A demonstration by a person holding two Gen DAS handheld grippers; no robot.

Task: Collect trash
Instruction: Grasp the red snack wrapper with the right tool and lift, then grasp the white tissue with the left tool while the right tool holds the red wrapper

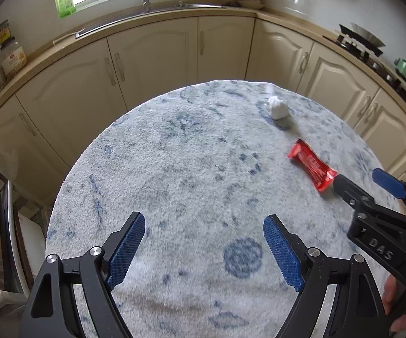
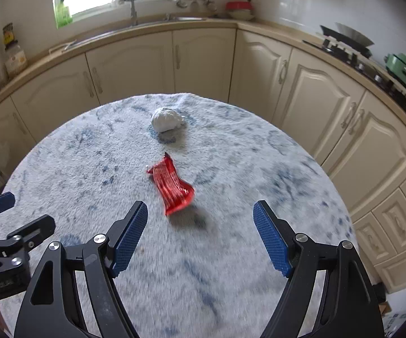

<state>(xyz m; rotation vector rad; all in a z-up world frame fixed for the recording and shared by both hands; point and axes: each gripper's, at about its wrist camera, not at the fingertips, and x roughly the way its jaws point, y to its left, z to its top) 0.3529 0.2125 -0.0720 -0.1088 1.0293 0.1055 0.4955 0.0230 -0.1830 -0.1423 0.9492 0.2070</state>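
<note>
A red snack wrapper (image 2: 172, 187) lies crumpled on the round table's blue-and-white fuzzy cloth (image 2: 76, 169). My right gripper (image 2: 201, 207) is open, and the wrapper's near end sits just ahead of its blue pads without touching them. A white crumpled paper ball (image 2: 166, 119) rests farther back. In the left wrist view the wrapper (image 1: 311, 166) and ball (image 1: 277, 107) are off to the right, with the right gripper (image 1: 357, 176) right behind the wrapper. My left gripper (image 1: 204, 219) hangs open over bare cloth (image 1: 174, 155), and it shows at the left edge (image 2: 25, 211) of the right wrist view.
Cream kitchen cabinets (image 2: 203, 62) wrap around behind the table. A sink and tap (image 2: 132, 8) stand under the window. A stove with a wok (image 2: 349, 39) and a green pot (image 2: 405, 70) are on the right. A hand (image 1: 391, 295) holds the right gripper.
</note>
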